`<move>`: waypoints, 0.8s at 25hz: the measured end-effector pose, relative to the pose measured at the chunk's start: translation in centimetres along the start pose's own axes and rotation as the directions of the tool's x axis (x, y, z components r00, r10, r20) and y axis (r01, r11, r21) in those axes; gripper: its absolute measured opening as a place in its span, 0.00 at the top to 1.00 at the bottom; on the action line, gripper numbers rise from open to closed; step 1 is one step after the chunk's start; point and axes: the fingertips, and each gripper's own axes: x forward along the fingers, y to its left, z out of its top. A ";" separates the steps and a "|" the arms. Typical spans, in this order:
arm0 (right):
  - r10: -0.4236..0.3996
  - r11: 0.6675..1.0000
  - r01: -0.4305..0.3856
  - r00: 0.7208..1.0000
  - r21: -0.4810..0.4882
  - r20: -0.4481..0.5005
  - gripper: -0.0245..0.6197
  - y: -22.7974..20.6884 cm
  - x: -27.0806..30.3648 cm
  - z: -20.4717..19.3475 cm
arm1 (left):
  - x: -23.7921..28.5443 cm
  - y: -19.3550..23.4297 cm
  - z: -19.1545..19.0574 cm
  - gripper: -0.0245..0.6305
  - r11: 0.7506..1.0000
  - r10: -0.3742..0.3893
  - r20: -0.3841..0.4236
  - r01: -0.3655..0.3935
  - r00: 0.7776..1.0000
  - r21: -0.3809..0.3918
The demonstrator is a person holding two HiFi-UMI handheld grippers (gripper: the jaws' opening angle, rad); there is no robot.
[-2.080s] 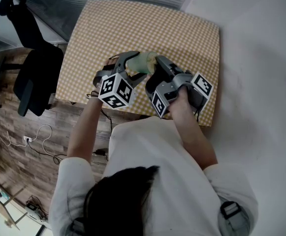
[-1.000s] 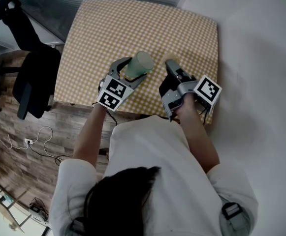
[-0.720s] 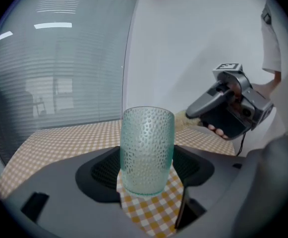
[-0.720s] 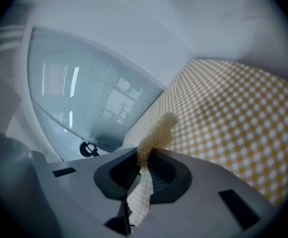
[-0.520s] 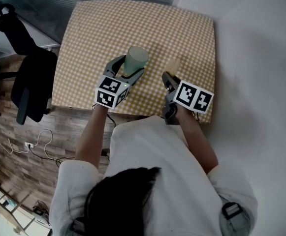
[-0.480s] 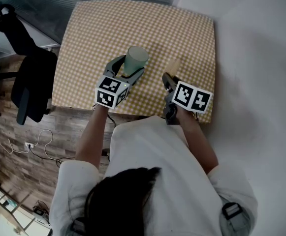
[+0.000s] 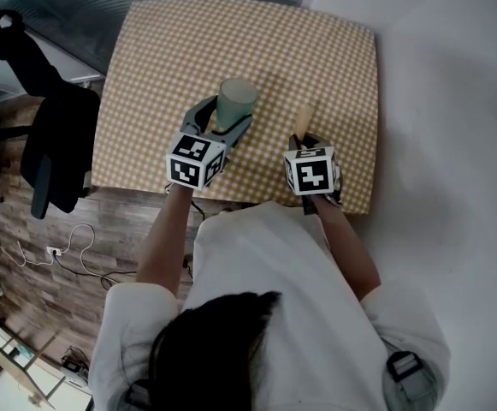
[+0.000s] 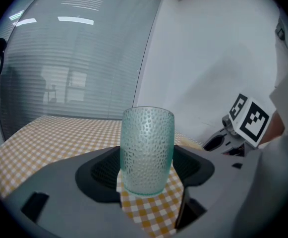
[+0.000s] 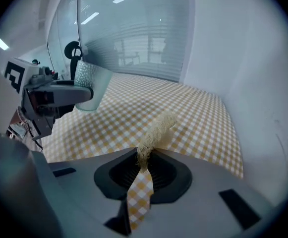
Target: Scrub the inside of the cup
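Observation:
A pale green dimpled glass cup [image 7: 235, 101] stands upright over the yellow checked table [image 7: 180, 41]. My left gripper [image 7: 228, 118] is shut on its sides. In the left gripper view the cup [image 8: 147, 148] fills the gap between the jaws of that gripper [image 8: 146, 168]; I cannot tell whether its base touches the cloth. My right gripper [image 7: 303, 139] is to the right of the cup and apart from it, near the table's front edge. It is shut on a tan loofah scrubber [image 7: 300, 118]. The scrubber [image 9: 156, 129] sticks out forward from the right gripper [image 9: 143, 165], over the cloth.
A black office chair [image 7: 56, 139] stands left of the table on the wooden floor, with cables [image 7: 60, 247] nearby. A white wall [image 7: 453, 101] runs along the table's right side. Window blinds [image 8: 74, 58] lie beyond the far edge.
The two grippers were together, the scrubber at the tilted cup's mouth. The right gripper has since drawn back to the right with the scrubber, and the left has turned the cup upright.

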 end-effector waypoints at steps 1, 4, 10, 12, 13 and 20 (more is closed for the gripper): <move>-0.002 1.000 0.002 1.000 -0.007 -0.012 0.87 -0.1 0.5 -0.3 | 0.0 0.1 -0.1 0.46 1.000 0.003 -0.001 -0.003 1.000 -0.002; -0.008 1.000 0.008 0.999 -0.015 -0.042 0.87 -0.4 1.6 -1.3 | -0.3 0.2 -0.3 0.46 1.000 0.010 0.006 -0.009 1.000 -0.024; 0.013 0.999 -0.017 0.993 -0.033 -0.120 0.87 0.1 1.8 -1.7 | -0.1 -0.4 -1.0 0.46 0.999 0.008 -0.010 -0.008 1.000 -0.047; 0.033 0.999 -0.036 0.991 -0.015 -0.129 0.86 0.4 1.9 -1.8 | -0.1 -0.6 -1.3 0.46 0.999 0.003 -0.016 -0.004 1.000 -0.047; 0.051 0.999 -0.052 0.991 -0.001 -0.125 0.84 0.7 2.0 -1.7 | -0.1 -0.7 -1.5 0.46 0.999 0.001 -0.019 -0.002 1.000 -0.047; 0.219 0.971 -0.211 0.973 0.109 -0.072 0.66 2.4 1.2 -0.4 | 0.0 -1.3 -2.1 0.46 0.998 -0.015 -0.034 0.013 0.999 -0.059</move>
